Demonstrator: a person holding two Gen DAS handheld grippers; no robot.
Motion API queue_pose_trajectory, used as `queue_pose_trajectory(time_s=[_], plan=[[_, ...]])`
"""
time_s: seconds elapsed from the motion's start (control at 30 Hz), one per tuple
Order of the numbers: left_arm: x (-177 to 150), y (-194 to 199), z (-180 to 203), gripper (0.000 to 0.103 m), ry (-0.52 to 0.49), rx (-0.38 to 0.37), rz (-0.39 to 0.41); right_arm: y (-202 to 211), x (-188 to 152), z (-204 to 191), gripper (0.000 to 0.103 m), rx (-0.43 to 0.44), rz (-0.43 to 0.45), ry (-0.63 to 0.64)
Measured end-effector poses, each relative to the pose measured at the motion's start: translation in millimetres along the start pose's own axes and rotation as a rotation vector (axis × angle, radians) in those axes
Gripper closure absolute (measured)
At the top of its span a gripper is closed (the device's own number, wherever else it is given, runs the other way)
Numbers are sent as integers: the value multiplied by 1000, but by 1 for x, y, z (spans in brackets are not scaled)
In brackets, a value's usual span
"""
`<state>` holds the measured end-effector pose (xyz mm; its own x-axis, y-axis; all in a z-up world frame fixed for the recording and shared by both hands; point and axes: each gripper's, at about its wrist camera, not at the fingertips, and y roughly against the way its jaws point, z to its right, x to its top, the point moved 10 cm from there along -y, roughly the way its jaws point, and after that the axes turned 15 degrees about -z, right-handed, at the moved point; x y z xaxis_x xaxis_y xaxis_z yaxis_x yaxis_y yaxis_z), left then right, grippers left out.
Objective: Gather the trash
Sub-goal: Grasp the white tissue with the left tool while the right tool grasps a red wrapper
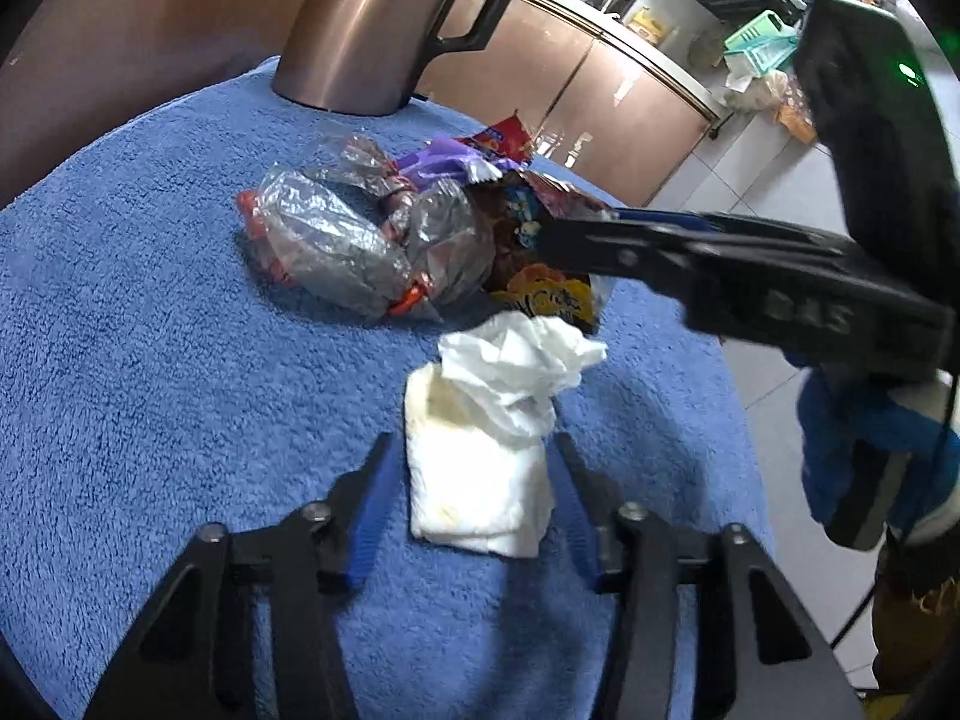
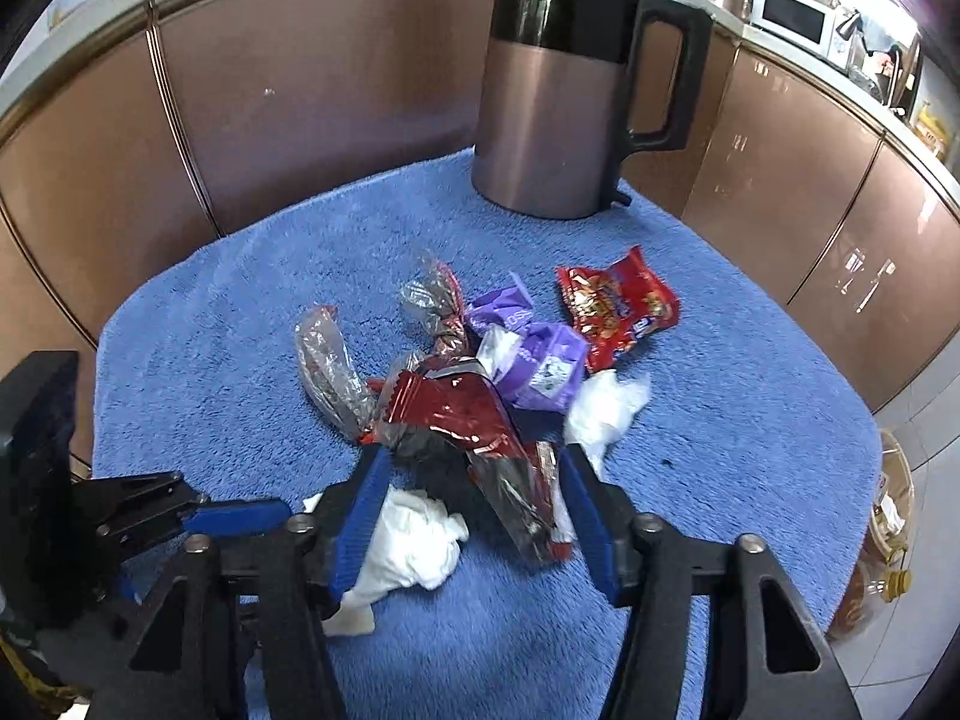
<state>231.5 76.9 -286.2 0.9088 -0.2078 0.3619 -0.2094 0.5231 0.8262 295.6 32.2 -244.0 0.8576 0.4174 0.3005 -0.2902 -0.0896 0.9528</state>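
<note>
The left gripper (image 1: 474,468), black with blue pads on its two fingers, fills the bottom of its own wrist view and points downward and forward, its jaws apart with a clear gap on either side of what lies between them. Seen from the right wrist view, the same left gripper (image 2: 240,516) enters low at the left edge, lying nearly level. The right gripper (image 2: 474,480), of the same black and blue build, reaches in from the bottom of its view, jaws parted and tilted steeply down. In the left wrist view the right gripper (image 1: 576,228) crosses from the right edge, held by a blue-gloved hand (image 1: 864,450) at lower right.
</note>
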Motion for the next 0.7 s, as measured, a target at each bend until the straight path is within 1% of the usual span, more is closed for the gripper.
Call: queue_pose_trajectory(time_s=[0.07,0.13,0.17,0.2,0.23,0.27,0.3,0.33,0.5,0.7], plan=[[-5,0,0,65,-8,3,-2,-3,-1,-1,58,3,-1,-4],[-8,0,1,73,-20,22,-1,-7,-2,0,64,6,-7,-10],[-9,-1,2,78,-24,26,-6,-9,-3,1,71,9,-10,-15],[-9,-2,3,82,-25,23,-11,-9,-3,2,79,13,-13,-20],[-10,-3,4,84,-26,23,-14,-10,-4,3,84,12,-13,-25],[-12,-3,4,86,-29,33,-10,-9,-4,4,94,8,-11,-27],[-12,-3,5,89,-30,35,-9,-8,-4,4,97,2,-6,-28],[-13,-2,5,91,-26,29,-8,-6,-4,5,97,-4,1,-31],[-22,18,4,92,2,29,29,15,-12,6,99,10,42,-43],[-29,51,0,92,32,62,81,53,-26,11,99,45,124,-75]])
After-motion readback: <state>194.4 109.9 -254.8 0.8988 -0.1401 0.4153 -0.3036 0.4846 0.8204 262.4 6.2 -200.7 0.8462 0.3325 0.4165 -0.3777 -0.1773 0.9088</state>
